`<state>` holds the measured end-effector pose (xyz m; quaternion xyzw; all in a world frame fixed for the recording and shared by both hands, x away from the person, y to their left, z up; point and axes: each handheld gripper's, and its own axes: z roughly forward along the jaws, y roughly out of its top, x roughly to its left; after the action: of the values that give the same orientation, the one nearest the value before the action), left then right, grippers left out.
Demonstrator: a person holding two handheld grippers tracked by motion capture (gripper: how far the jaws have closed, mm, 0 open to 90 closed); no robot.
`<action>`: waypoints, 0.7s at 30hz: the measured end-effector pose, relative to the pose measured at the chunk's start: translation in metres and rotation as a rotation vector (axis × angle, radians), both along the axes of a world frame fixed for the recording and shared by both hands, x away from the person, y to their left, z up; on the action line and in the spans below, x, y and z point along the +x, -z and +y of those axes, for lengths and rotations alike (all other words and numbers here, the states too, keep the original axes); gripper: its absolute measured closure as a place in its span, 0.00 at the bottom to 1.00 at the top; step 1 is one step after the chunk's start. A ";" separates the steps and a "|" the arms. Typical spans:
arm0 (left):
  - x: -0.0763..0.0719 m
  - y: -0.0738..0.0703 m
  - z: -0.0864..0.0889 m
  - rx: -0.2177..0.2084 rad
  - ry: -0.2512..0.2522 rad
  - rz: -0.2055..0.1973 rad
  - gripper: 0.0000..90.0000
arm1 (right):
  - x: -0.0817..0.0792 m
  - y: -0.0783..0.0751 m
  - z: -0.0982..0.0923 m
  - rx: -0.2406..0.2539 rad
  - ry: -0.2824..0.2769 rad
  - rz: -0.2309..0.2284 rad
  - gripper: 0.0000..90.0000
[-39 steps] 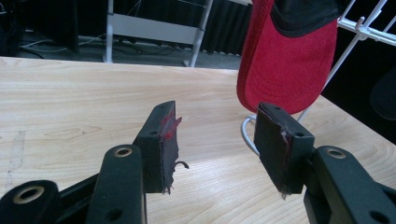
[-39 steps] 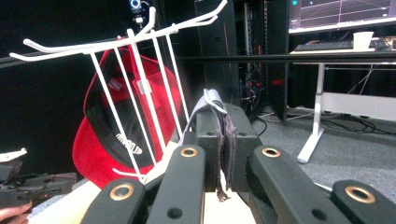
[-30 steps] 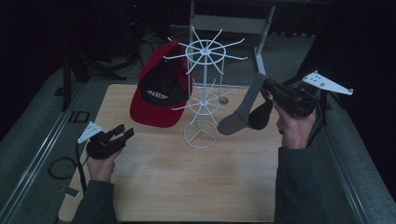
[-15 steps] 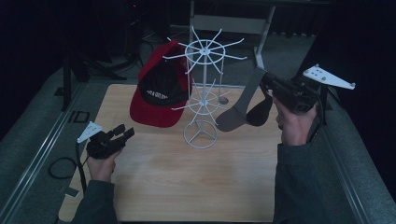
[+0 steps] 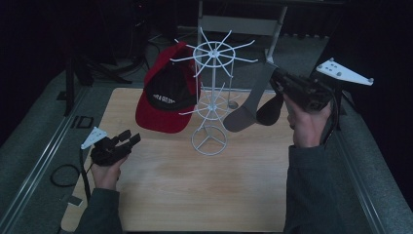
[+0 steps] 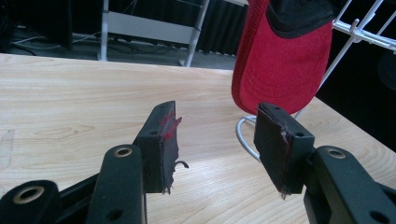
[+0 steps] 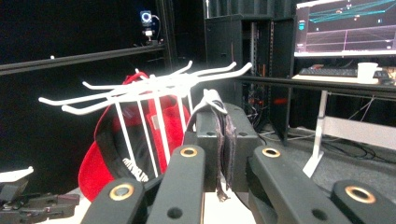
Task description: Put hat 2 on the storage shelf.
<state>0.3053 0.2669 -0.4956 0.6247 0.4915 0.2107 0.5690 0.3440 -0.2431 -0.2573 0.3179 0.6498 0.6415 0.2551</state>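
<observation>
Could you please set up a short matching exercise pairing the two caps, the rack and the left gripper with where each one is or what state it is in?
1. red cap
2. grey cap
3. white wire rack
4. left gripper

A. jaws open, holding nothing
B. stands on the wooden table
C. hangs on the rack's left side
D. pinched in the right gripper

Pairs: 1-C, 2-D, 3-B, 4-A

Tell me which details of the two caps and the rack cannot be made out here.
- Red cap: high view, front lettering too small to read; left gripper view, crown cut off by the top edge.
- Grey cap: right gripper view, hidden behind the right gripper jaws.
- White rack: right gripper view, base hidden by the jaws.
</observation>
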 end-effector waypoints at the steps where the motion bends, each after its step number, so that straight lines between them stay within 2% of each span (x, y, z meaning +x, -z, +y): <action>1: 0.000 0.000 0.000 0.001 0.001 0.000 0.56 | 0.000 -0.004 0.002 -0.002 -0.002 -0.005 0.96; 9: 0.001 -0.001 -0.002 -0.005 0.009 -0.004 0.56 | 0.005 -0.016 0.010 -0.019 -0.006 -0.015 0.96; 21: 0.002 -0.002 -0.005 -0.001 0.019 -0.009 0.56 | 0.015 -0.021 0.020 -0.038 -0.019 -0.014 0.96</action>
<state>0.3070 0.2624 -0.4936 0.6283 0.4830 0.2077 0.5733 0.3587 -0.2229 -0.2360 0.3025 0.6630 0.6337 0.2594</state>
